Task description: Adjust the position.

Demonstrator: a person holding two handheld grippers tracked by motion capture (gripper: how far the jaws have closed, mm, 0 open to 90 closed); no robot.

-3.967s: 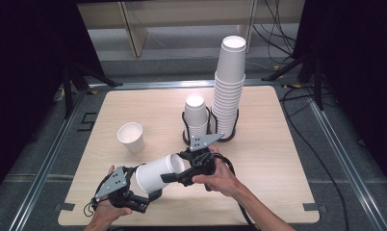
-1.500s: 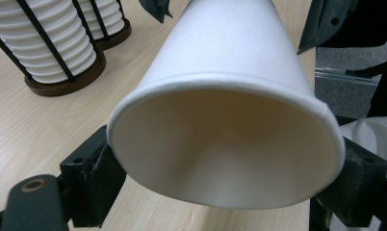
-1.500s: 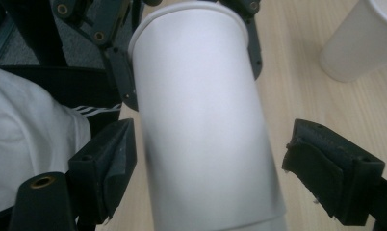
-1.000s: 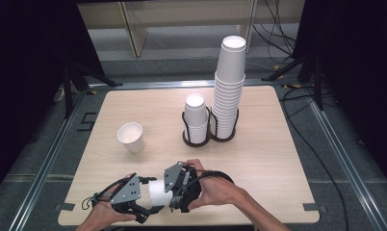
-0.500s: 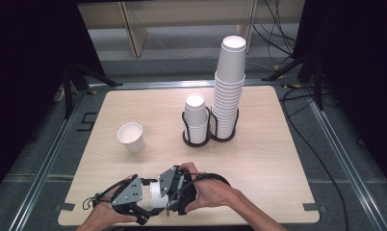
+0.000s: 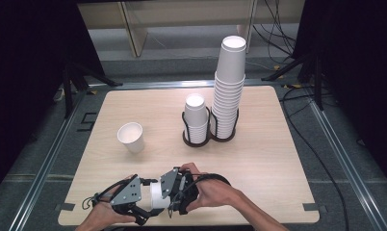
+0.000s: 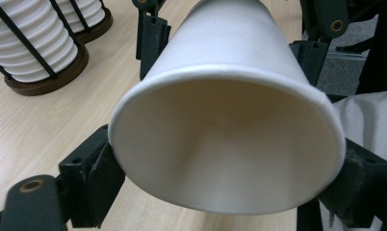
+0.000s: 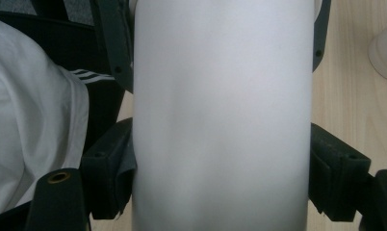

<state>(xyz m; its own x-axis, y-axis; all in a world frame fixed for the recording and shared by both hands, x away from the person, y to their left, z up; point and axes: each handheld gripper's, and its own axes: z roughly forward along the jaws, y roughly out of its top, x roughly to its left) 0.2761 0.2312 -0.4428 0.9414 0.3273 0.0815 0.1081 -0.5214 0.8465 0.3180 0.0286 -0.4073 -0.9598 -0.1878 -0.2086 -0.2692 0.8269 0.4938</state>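
Paper cup (image 6: 157,195) held horizontal at lower centre of the high view, near the front edge of the table (image 6: 278,159), gripped from both ends. Left gripper (image 6: 144,197) at lower left of that frame, clamped on the cup's rim end; right gripper (image 6: 168,193) just right of it, clamped on the cup's body. Grey plates atop both grippers hide jaw contact from above.

Left gripper view: cup mouth (image 7: 225,144) facing the camera, open interior visible, rim squeezed slightly oval between two black pads (image 7: 97,173) at lower left and lower right. Right gripper's jaws visible beyond, flanking the cup at top of frame. Wire cup holder (image 7: 42,72) with stacked cups at upper left.

Right gripper view: cup wall (image 8: 223,115) running vertically through frame centre, pads (image 8: 107,178) pressed against both sides. White sleeve (image 8: 32,120) at left.

High view, left to right elsewhere: single upright cup (image 6: 131,137) at centre left; short cup stack (image 6: 197,118) and tall cup stack (image 6: 228,86) side by side in the holder at centre.
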